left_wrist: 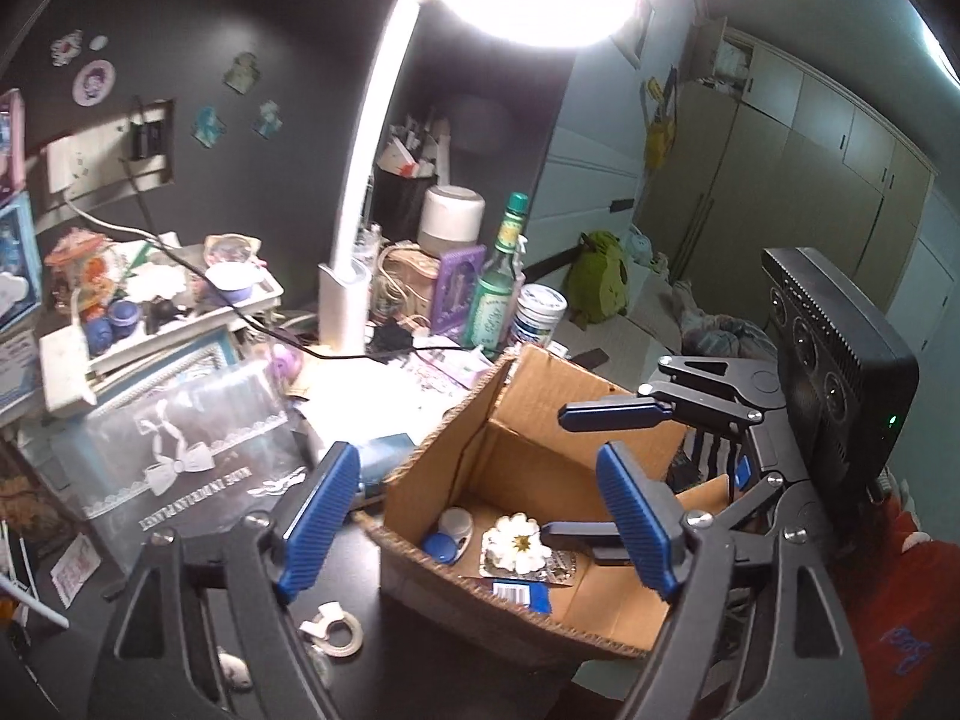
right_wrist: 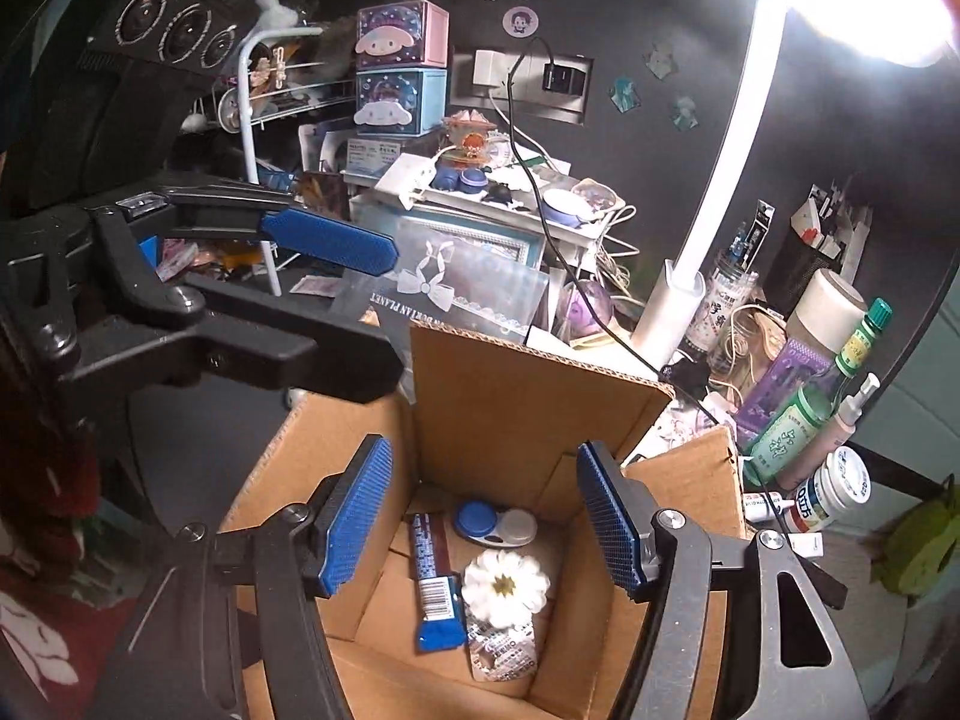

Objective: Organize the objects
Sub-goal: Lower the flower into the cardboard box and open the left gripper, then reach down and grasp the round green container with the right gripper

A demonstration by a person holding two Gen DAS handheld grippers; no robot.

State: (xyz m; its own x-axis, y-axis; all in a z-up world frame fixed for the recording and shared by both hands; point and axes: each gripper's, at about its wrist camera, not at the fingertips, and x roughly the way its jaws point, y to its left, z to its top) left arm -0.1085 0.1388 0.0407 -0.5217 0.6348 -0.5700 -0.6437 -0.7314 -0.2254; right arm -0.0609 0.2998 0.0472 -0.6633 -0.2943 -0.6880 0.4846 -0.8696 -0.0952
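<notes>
An open cardboard box (left_wrist: 540, 420) (right_wrist: 498, 408) stands on the dark desk. Inside lie a blue and white contact lens case (left_wrist: 447, 534) (right_wrist: 495, 525), a white flower clip (left_wrist: 517, 543) (right_wrist: 506, 587), a silver pill blister (left_wrist: 555, 567) (right_wrist: 504, 654) and a blue snack wrapper (left_wrist: 522, 593) (right_wrist: 433, 585). My left gripper (left_wrist: 480, 522) is open and empty, its fingers astride the box's near left corner. My right gripper (right_wrist: 483, 519) is open and empty, held above the box's inside; it also shows in the left wrist view (left_wrist: 594, 474).
A tape roll (left_wrist: 333, 630) lies on the desk left of the box. A white desk lamp (left_wrist: 348, 276) (right_wrist: 672, 306), a green bottle (left_wrist: 498, 276) (right_wrist: 810, 402), a white jar (left_wrist: 540, 315) (right_wrist: 831, 489) and cluttered storage boxes (left_wrist: 150, 324) (right_wrist: 456, 204) stand behind.
</notes>
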